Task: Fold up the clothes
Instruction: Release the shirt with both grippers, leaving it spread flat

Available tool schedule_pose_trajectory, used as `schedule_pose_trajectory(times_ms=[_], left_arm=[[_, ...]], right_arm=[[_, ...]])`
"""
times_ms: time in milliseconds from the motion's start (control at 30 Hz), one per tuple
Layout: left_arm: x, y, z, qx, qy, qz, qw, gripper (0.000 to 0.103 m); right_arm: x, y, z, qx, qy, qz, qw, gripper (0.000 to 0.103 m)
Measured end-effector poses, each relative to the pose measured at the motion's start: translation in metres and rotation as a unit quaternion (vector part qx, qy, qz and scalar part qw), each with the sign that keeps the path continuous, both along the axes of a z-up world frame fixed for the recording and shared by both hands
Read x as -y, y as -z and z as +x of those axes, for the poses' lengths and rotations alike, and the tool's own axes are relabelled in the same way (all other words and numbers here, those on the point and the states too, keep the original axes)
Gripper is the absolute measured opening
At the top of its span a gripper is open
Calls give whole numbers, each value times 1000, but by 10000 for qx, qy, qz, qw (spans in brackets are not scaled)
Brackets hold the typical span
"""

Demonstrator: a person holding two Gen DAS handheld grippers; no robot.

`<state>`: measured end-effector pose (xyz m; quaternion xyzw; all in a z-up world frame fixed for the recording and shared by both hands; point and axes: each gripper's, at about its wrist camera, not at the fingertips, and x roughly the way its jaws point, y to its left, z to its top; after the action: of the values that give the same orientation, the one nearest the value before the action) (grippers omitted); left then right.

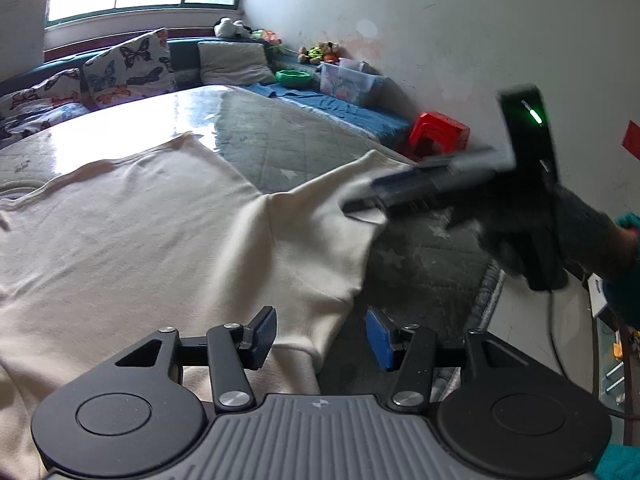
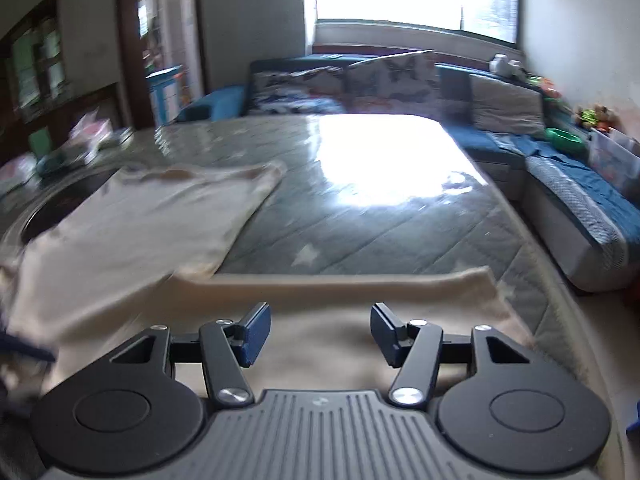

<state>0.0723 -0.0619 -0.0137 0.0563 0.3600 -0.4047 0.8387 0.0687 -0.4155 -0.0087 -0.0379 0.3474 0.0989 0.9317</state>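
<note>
A cream short-sleeved shirt point(image 1: 132, 240) lies spread flat on the grey quilted table cover point(image 1: 280, 140). My left gripper point(image 1: 322, 338) is open and empty, low over the shirt's near side edge below the sleeve. My right gripper point(image 1: 352, 200) shows blurred in the left wrist view over the sleeve point(image 1: 320, 208). In the right wrist view my right gripper point(image 2: 320, 334) is open and empty above the cream sleeve cloth point(image 2: 360, 292); the shirt's body point(image 2: 140, 216) stretches away to the left.
A blue sofa point(image 2: 580, 184) with butterfly cushions point(image 1: 128, 68) wraps the far and right sides of the table. A clear plastic box point(image 1: 348, 80), a green bowl point(image 1: 294, 77) and toys sit on it. A red stool point(image 1: 438, 134) stands by the wall.
</note>
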Motion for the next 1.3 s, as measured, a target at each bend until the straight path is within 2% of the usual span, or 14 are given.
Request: schedule_pose_trajectory(times_ms=[100, 267, 333, 433, 600, 700, 833, 967, 1033, 1067, 1233, 1300], left_arm=[[-9, -1, 1, -10, -123, -7, 9999, 53], [-27, -4, 2, -17, -350, -68, 9994, 55], [-32, -4, 2, -15, -476, -118, 9988, 55], [-40, -5, 1, -12, -667, -189, 9976, 56], [-60, -7, 1, 46, -1026, -163, 9946, 57], [-74, -10, 2, 83, -1246, -179, 9920, 59], [-88, -11, 5, 110, -1417, -219, 9896, 60], [-82, -12, 11, 182, -1346, -235, 9905, 60], [-75, -12, 17, 234, -1350, -215, 9903, 60], [-71, -11, 20, 253, -1364, -202, 9901, 60], [-60, -4, 38, 210, -1613, -57, 9867, 58], [-60, -1, 41, 151, -1671, 0, 9858, 58]], right_arm=[[-2, 6, -16, 56, -199, -231, 9995, 68], [16, 0, -28, -84, 177, -305, 9993, 71], [13, -6, -30, 18, 180, -344, 9992, 71], [-4, -15, -29, 201, -152, -148, 9996, 71], [-32, -4, -12, 106, -659, -89, 9977, 73], [-30, 6, -5, -11, -580, -28, 9983, 75], [-18, 5, -16, -149, -380, 41, 9992, 76], [-11, 1, -34, -371, -152, -56, 9992, 76], [-13, -4, -35, -380, -103, -211, 9990, 74], [-17, -10, -36, -244, -85, -300, 9992, 73], [-49, -29, -24, 209, -683, -133, 9974, 72], [-67, -27, -17, 242, -1049, -103, 9941, 64]])
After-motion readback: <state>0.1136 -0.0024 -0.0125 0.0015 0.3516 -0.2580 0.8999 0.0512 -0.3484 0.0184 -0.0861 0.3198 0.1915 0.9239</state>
